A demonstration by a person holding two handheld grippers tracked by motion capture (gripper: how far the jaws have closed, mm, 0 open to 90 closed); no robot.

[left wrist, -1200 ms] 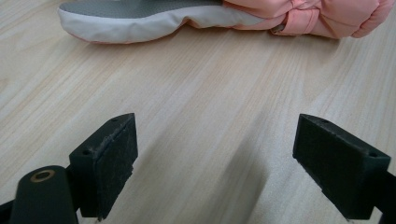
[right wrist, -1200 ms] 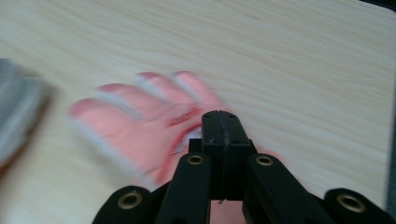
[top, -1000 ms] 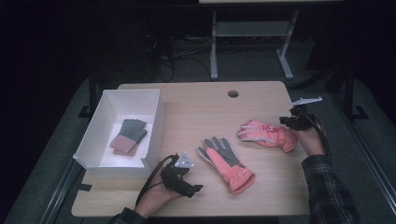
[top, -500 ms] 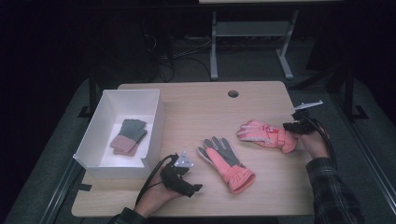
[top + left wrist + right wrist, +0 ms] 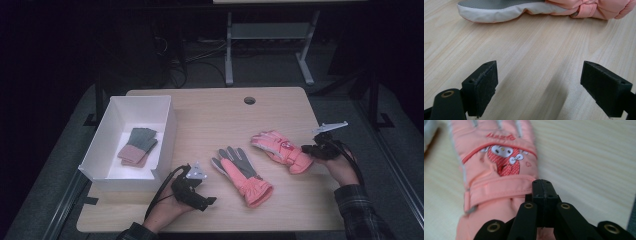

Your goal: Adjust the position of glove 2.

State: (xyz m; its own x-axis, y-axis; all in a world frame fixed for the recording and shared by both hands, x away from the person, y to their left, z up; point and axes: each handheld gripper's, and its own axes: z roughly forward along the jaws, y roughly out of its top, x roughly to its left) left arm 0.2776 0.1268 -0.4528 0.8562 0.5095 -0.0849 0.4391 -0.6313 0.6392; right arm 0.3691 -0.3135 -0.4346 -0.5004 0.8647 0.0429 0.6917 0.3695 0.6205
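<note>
Right gripper view shows the right gripper [image 5: 543,195] with jaws pressed together, apparently pinching cuff fabric of the padded pink ski glove with a cartoon patch [image 5: 499,170] at frame centre, a thin hold that could slip if lifted; the left gripper [image 5: 546,87] rests with jaws apart.

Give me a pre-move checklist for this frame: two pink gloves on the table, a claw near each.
1. Right claw shut, over the cartoon glove's cuff: ok.
2. Cuff fabric actually pinched between its jaws: cannot tell.
3. Left claw open, nothing between its jaws: ok.
4. Palm-up glove lying flat, free of the other glove: ok.
5. White box has room beside the folded gloves: ok.
</note>
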